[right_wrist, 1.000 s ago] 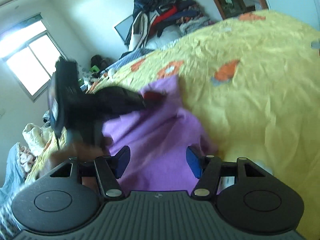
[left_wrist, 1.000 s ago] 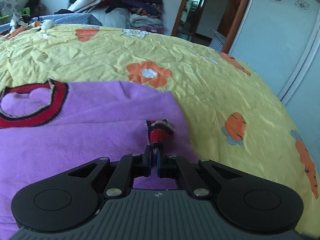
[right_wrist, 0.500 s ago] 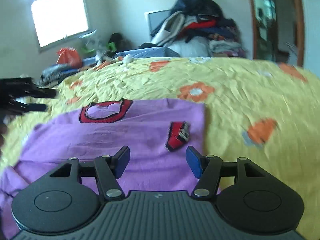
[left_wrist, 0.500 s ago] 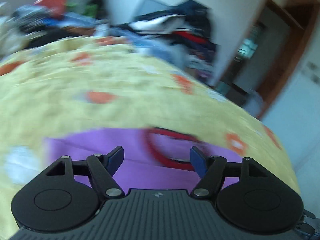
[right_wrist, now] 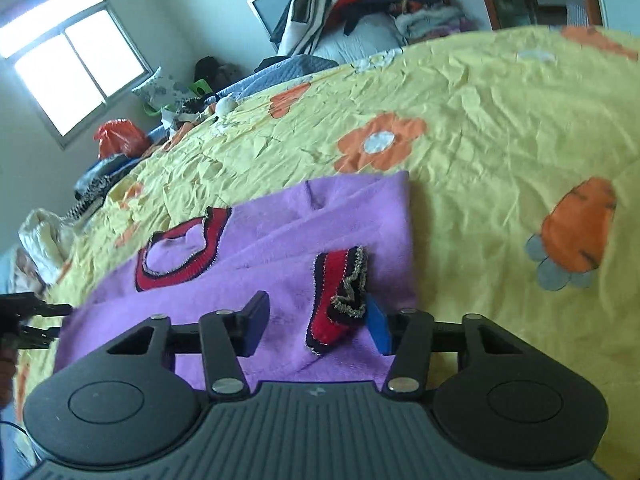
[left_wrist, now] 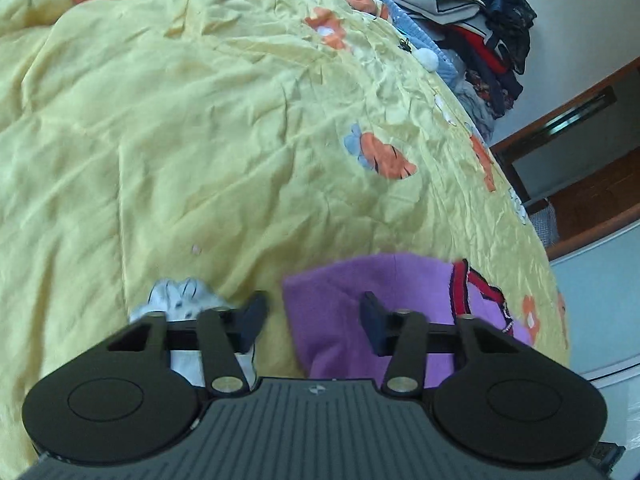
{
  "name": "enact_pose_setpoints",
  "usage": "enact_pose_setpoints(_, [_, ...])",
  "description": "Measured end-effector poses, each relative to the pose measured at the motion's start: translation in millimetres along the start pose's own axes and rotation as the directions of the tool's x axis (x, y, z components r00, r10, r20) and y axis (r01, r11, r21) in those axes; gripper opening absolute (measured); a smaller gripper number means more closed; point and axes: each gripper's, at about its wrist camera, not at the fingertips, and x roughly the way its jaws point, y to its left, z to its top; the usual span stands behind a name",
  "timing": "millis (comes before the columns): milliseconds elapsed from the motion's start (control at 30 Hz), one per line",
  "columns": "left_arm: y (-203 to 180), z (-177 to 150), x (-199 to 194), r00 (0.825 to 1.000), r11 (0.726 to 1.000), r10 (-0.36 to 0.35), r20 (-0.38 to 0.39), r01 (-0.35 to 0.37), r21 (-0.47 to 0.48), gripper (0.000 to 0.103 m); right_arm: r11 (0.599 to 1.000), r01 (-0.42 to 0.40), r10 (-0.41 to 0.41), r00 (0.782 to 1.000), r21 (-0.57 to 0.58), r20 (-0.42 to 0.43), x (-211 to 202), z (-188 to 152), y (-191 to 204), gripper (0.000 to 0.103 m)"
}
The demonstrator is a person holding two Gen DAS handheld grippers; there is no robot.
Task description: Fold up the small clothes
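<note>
A small purple knit sweater (right_wrist: 280, 236) with a red-and-black collar (right_wrist: 180, 252) lies flat on the yellow bedspread (right_wrist: 480, 120). One sleeve is folded in over the body, and its red cuff (right_wrist: 340, 296) lies on top. My right gripper (right_wrist: 316, 324) is open just above the cuff, which sits between its fingers. My left gripper (left_wrist: 312, 316) is open over the sweater's left edge (left_wrist: 352, 292), holding nothing. The left gripper also shows at the left edge of the right wrist view (right_wrist: 28, 320).
The bedspread has orange flower prints (right_wrist: 380, 144). A pile of clothes (right_wrist: 360, 0) is stacked at the far end of the bed. A window (right_wrist: 68, 68), a red bag (right_wrist: 120, 136) and clutter are at the far left. A door (left_wrist: 580, 160) is on the right.
My left gripper let go of the red cuff on the sweater body, opened and swung out to the sweater's left edge. My right gripper stayed open and moved in over the cuff.
</note>
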Motion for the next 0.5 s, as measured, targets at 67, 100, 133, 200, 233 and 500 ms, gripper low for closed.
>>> enact_pose_setpoints(67, [-4,3,5,0.999,0.999,0.029,-0.023,-0.029,0.023,0.005,1.000,-0.001,0.001,1.000,-0.011,-0.005,4,-1,3,0.018])
enact_pose_setpoints(100, [-8,3,5,0.999,0.998,0.039,-0.024,-0.038,0.045,0.004,1.000,0.002,-0.002,1.000,-0.022,-0.007,5,-1,5,0.011])
enact_pose_setpoints(133, [-13,2,5,0.998,0.995,0.058,-0.019,-0.056,0.087,0.003,1.000,0.004,-0.004,1.000,-0.030,-0.007,6,-2,7,0.008])
enact_pose_setpoints(200, [-22,0,1,0.995,0.984,0.100,0.008,-0.100,0.148,0.003,0.999,-0.003,0.004,1.000,-0.050,0.001,5,-3,12,0.006])
enact_pose_setpoints(233, [-26,-1,-3,0.993,0.978,0.110,0.032,-0.114,0.177,0.003,0.998,0.000,0.001,1.000,-0.064,0.013,3,-2,15,0.005])
enact_pose_setpoints(500, [-58,-7,1,0.936,0.825,0.274,0.220,-0.347,0.446,0.000,0.982,0.099,-0.090,0.994,-0.164,0.063,-10,11,29,0.004])
